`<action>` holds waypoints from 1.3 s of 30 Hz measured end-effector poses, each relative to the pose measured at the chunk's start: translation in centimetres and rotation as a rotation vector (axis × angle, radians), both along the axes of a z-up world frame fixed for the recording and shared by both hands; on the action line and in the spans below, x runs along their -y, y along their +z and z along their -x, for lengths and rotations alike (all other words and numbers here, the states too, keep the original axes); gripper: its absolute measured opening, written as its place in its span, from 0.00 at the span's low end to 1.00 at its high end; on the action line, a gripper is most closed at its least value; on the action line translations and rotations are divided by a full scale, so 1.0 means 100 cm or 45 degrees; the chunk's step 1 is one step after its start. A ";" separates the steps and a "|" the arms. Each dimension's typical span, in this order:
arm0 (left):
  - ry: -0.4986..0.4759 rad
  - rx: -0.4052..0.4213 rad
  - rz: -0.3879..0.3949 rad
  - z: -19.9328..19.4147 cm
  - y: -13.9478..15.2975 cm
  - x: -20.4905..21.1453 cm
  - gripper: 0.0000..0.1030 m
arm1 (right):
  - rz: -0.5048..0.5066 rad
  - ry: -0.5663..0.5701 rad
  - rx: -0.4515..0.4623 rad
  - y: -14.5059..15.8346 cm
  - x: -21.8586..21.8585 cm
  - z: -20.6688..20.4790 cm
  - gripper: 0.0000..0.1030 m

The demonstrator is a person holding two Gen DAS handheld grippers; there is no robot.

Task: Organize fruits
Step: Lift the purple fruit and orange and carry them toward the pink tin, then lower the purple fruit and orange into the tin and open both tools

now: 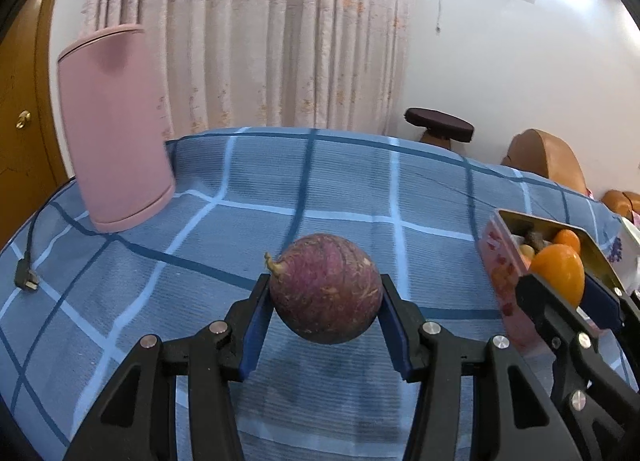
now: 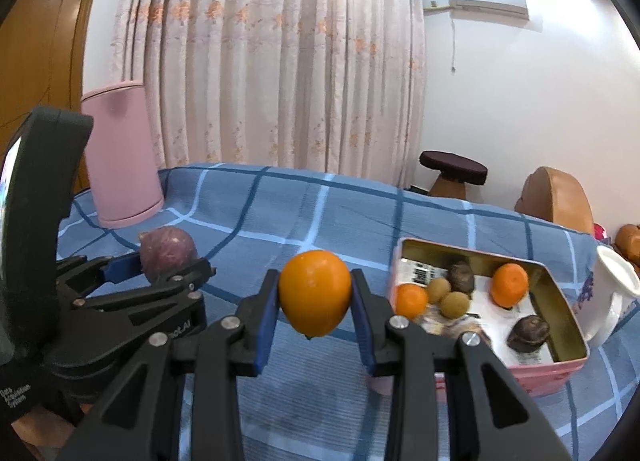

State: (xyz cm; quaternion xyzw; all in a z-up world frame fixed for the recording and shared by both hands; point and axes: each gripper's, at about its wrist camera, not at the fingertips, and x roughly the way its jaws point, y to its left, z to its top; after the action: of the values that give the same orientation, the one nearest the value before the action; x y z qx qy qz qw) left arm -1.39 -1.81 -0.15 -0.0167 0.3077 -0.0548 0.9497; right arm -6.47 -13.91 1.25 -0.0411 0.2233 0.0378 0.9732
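L gripper (image 1: pixel 325 293) clamps a round purple fruit (image 1: pixel 325 287) btwn its blue pads, held clear above the blue checked cloth (image 1: pixel 224 237). R gripper (image 2: pixel 315 293) pinches an orange fruit (image 2: pixel 315 291) the same way — also off the cloth, just left of the pink tin (image 2: pixel 560 371). Tin sits on the cloth w/ two orange, two small green-brown & two dark fruits inside. Pink bin (image 1: pixel 116 129) stands at far left; white jug (image 2: pixel 612 293) just right of tin.

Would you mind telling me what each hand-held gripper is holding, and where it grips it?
The left hand-held gripper clamps the purple fruit across its middle, stem to the left. The right hand-held gripper clamps the orange fruit by its sides.
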 end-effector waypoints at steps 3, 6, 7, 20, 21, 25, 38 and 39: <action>-0.039 0.004 0.009 0.002 0.001 0.015 0.51 | -0.019 -0.027 0.008 0.001 0.016 0.004 0.36; -0.083 0.020 0.011 0.006 0.004 0.033 0.51 | -0.035 -0.047 0.028 0.005 0.034 0.010 0.36; -0.102 0.037 0.012 0.008 0.006 0.041 0.51 | -0.034 -0.056 0.035 0.006 0.039 0.012 0.36; -0.244 0.091 0.010 0.017 0.017 0.110 0.51 | -0.071 -0.208 0.082 0.016 0.116 0.026 0.36; -0.255 0.093 0.010 0.018 0.017 0.115 0.51 | -0.077 -0.224 0.084 0.017 0.123 0.026 0.36; -0.297 0.088 0.027 0.017 0.020 0.134 0.51 | -0.077 -0.285 0.086 0.017 0.144 0.028 0.36; -0.432 0.087 0.061 0.013 0.025 0.184 0.51 | -0.104 -0.424 0.100 0.021 0.191 0.033 0.36; -0.435 0.082 0.065 0.013 0.024 0.185 0.51 | -0.103 -0.428 0.100 0.021 0.192 0.032 0.36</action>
State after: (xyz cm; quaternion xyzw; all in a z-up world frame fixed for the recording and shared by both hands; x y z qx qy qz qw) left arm -2.68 -20.34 2.27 0.0135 0.2742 -0.2238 0.9352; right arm -9.71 -33.09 3.38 0.0345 0.1869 -0.1181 0.9746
